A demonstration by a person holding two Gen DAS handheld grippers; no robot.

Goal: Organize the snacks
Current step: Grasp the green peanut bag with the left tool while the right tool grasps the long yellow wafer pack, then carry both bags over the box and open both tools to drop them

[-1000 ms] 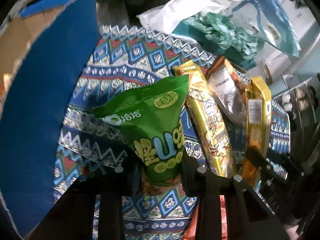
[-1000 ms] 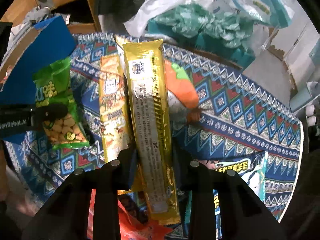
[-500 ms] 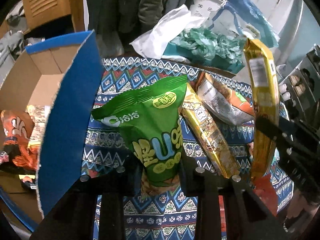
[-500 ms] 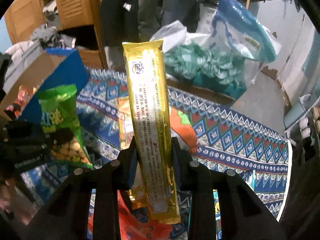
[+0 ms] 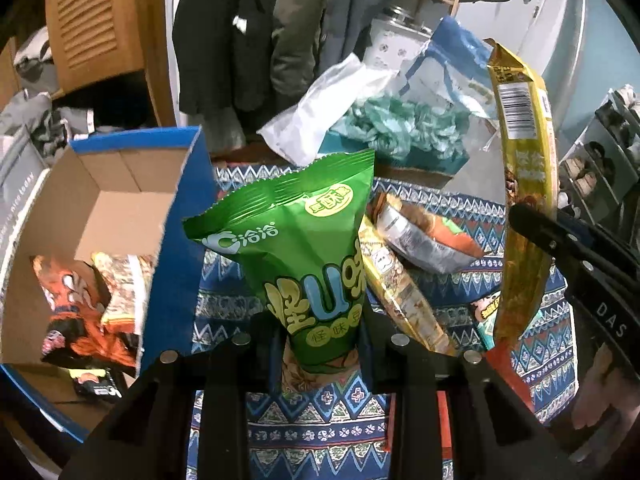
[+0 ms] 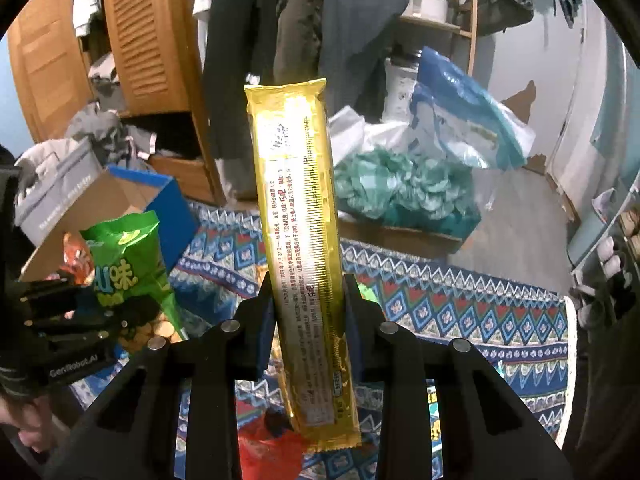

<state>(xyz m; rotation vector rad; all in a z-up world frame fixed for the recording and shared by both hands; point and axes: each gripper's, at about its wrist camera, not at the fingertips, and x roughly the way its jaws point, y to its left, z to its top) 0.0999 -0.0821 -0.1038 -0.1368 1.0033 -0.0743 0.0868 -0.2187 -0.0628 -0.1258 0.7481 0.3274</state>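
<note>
Rising off the patterned cloth (image 5: 320,436), both tools are pinching snacks: left tool (image 5: 322,344) the green bag (image 5: 296,248), right tool (image 6: 308,312) the gold pack (image 6: 300,216), probably heading for the open box (image 5: 120,200).

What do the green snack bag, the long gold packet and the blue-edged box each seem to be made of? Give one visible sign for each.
Green snack bag: glossy plastic film, probably; it creases, shines, and has a crimped zigzag top edge.
Long gold packet: metallised foil-like film, apparently; bright mirror-like glare along its length.
Blue-edged box: cardboard; matte brown inside with folded flaps, blue printed outside.

glossy green packet (image 5: 296,248), matt cardboard box (image 5: 100,216)
</note>
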